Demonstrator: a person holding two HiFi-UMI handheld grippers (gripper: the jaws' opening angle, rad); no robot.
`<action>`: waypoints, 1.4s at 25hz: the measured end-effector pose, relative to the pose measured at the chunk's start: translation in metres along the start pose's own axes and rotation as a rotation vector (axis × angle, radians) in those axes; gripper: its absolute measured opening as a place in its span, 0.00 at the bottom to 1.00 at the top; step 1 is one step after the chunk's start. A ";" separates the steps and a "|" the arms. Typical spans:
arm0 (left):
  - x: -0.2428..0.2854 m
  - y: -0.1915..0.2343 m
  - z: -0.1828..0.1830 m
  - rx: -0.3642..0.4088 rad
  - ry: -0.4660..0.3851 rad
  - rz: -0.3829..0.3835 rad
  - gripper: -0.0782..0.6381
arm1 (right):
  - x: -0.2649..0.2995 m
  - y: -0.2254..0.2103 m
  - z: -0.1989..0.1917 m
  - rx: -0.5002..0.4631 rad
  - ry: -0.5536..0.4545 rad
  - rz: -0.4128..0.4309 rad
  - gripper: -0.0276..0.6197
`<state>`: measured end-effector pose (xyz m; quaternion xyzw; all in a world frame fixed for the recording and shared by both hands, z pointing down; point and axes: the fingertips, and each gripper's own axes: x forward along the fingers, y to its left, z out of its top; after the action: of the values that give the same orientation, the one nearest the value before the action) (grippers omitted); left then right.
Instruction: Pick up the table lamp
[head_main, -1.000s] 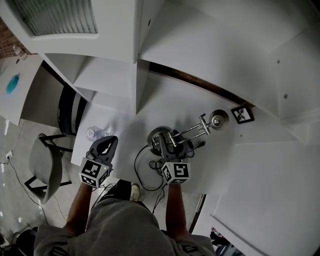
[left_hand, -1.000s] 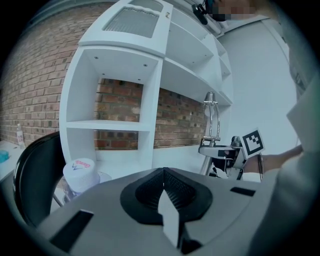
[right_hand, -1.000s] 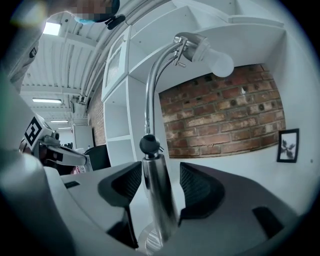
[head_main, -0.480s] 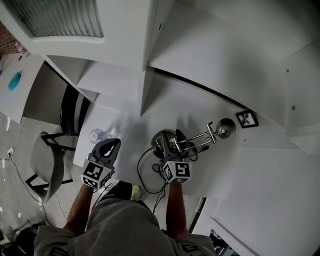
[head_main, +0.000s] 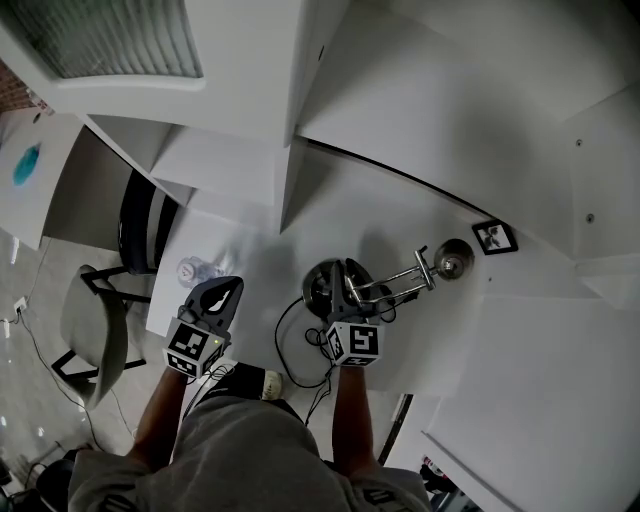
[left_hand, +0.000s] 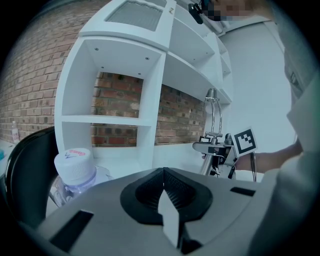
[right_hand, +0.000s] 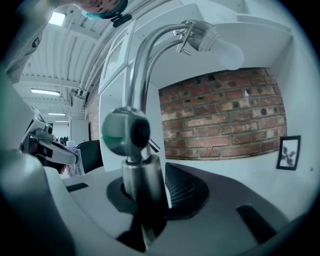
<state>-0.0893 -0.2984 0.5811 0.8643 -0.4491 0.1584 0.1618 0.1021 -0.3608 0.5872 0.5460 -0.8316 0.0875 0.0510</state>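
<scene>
Gripping is the step in hand: the right gripper (head_main: 345, 278) is closing its jaws on the lamp (head_main: 398, 277) post, low by the base; lamp stands on the surface (head_main: 380, 205); left gripper (head_main: 222, 292) waits aside, jaws together, empty; next, I'd say, squeeze firm and lift straight.

The silver metal table lamp (right_hand: 142, 175) has a polished chrome finish. Its ball joint (right_hand: 125, 131) reflects green, and its frosted bulb (right_hand: 226, 51) is white. The far brick wall (right_hand: 225, 115) is red-brown with pale mortar lines. The white shelf unit (left_hand: 120, 75) and white tabletop (head_main: 250, 268) are plain. The clear plastic bottle (left_hand: 75, 172) carries a white cap with red print. The small picture frame (right_hand: 288, 152) is black. The left gripper (left_hand: 163, 172) is grey with black ribbed pads (left_hand: 182, 192) and a black-and-white square-marker cube (head_main: 190, 347). At left stand a black chair (head_main: 140, 225) and a grey chair (head_main: 95, 335).
</scene>
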 end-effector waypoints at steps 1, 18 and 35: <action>0.000 0.000 0.000 0.000 0.000 -0.001 0.11 | 0.000 0.000 0.000 -0.010 0.001 -0.001 0.18; -0.005 -0.008 -0.005 -0.003 0.003 -0.020 0.11 | 0.002 0.009 0.000 -0.169 0.013 0.011 0.08; -0.010 -0.010 -0.007 0.015 0.002 0.002 0.12 | -0.004 0.011 0.019 -0.121 -0.033 0.043 0.07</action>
<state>-0.0873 -0.2832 0.5818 0.8649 -0.4485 0.1626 0.1559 0.0937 -0.3566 0.5668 0.5253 -0.8477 0.0294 0.0683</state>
